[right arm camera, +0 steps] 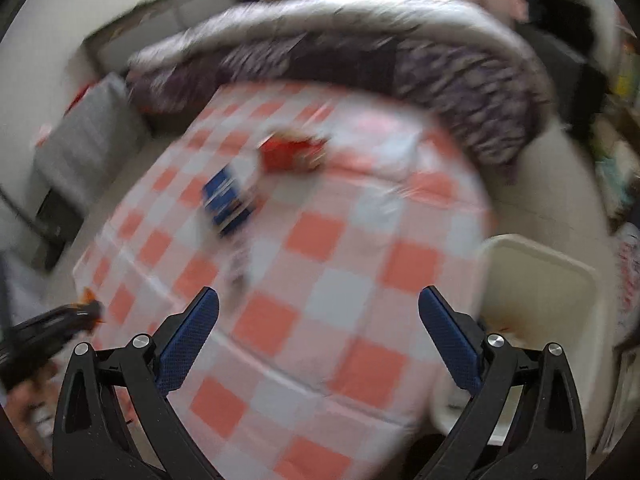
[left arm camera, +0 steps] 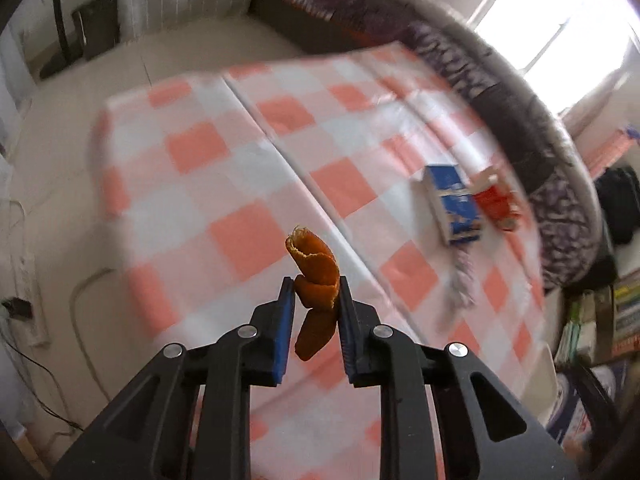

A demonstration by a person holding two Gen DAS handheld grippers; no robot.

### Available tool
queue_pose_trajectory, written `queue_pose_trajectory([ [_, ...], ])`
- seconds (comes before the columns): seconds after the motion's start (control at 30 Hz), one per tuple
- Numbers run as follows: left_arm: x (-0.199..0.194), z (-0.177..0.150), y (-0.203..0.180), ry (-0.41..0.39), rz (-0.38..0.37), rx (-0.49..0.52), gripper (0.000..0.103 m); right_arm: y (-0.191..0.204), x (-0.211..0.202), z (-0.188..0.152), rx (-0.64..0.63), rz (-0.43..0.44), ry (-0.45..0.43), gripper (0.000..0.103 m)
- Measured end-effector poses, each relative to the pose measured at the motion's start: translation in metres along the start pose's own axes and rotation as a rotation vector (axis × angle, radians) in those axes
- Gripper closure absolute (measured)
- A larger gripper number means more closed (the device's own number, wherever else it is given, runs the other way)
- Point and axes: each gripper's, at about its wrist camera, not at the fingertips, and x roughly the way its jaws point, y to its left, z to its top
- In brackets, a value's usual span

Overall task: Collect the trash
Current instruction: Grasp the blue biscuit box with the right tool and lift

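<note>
My left gripper is shut on a curled orange peel and holds it above the checkered table. A blue carton and a red carton lie on the table's far right. My right gripper is open and empty above the table. In the right wrist view the blue carton and red carton lie ahead. The left gripper shows at the left with the peel. A cream bin stands at the right of the table.
A sofa with a dark patterned cover runs along the table's far side; it also shows in the right wrist view. A crumpled wrapper lies near the cartons. Cables and a power strip lie on the floor at the left.
</note>
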Motion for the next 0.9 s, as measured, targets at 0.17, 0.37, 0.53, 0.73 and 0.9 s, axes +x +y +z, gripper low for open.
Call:
queue_pose_trajectory([
  [0.17, -0.067, -0.015, 0.032, -0.111, -0.048, 0.001, 0.082, 0.075, 0.064, 0.036, -0.193, 0.001, 0.012, 0.007],
  [0.37, -0.083, -0.002, 0.054, -0.159, -0.038, -0.017, 0.082, 0.124, 0.135, 0.073, -0.404, -0.082, 0.028, 0.007],
  [0.53, -0.084, 0.004, 0.059, -0.131, -0.078, -0.015, 0.082, 0.139, 0.182, 0.083, -0.543, -0.167, 0.063, 0.011],
  [0.73, -0.084, 0.006, 0.070, -0.133, -0.074, -0.029, 0.082, 0.151, 0.188, 0.080, -0.514, -0.090, 0.102, 0.051],
  [0.9, -0.098, 0.007, 0.086, -0.180, -0.064, -0.066, 0.082, 0.171, 0.136, 0.071, -0.446, 0.048, 0.021, 0.051],
])
